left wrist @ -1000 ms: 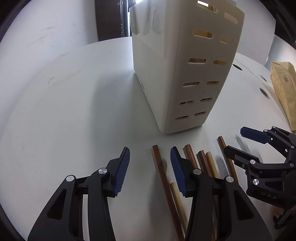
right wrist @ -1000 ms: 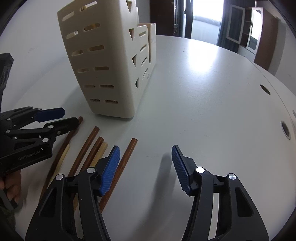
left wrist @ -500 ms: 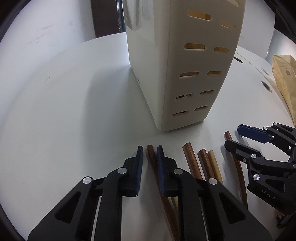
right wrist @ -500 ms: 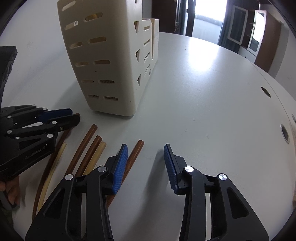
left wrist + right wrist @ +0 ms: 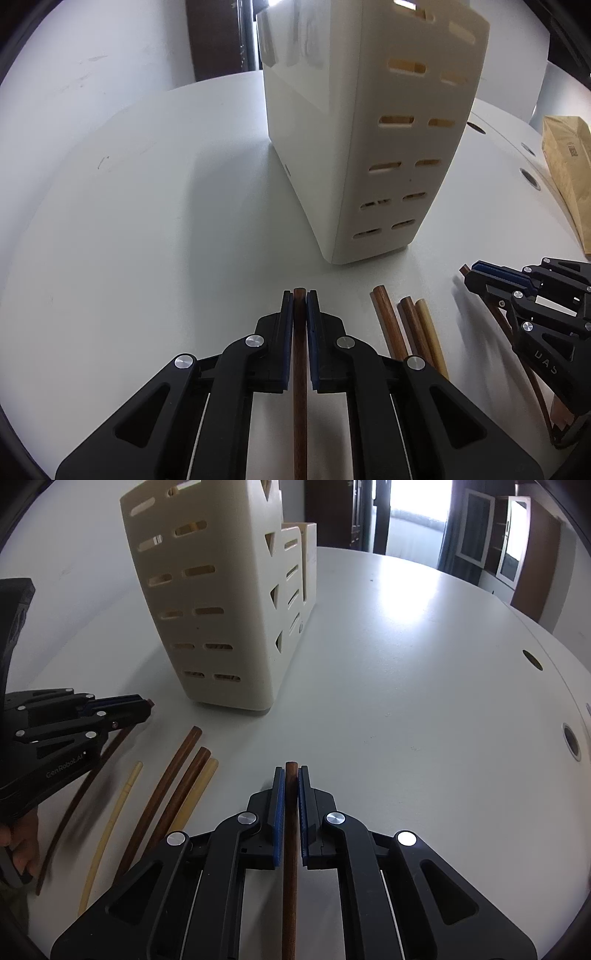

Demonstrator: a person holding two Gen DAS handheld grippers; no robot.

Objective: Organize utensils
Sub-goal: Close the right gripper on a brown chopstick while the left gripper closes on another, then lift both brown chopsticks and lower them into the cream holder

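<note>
My left gripper (image 5: 299, 295) has its jaws closing tight on a dark brown chopstick (image 5: 300, 406), pads pressing both sides near its far end. In the right wrist view my right gripper (image 5: 290, 770) is likewise closing onto another dark brown chopstick (image 5: 290, 886), pads against it. Between the two grippers lie loose chopsticks on the white table: brown ones (image 5: 173, 771) and pale ones (image 5: 110, 827), with three of them also showing in the left wrist view (image 5: 406, 325). A cream slotted utensil holder (image 5: 369, 129) (image 5: 221, 609) stands upright just beyond them. Each gripper shows in the other's view (image 5: 480, 273) (image 5: 144, 705).
A brown cardboard package (image 5: 569, 166) lies at the table's right edge. Round cable holes (image 5: 570, 738) sit in the tabletop at the right. A hand (image 5: 22, 842) holds the left gripper. Bare table (image 5: 406, 664) stretches right of the holder.
Both grippers went from wide open to closed, each onto a dark brown chopstick lying on the table. Neither hand shifted much.
</note>
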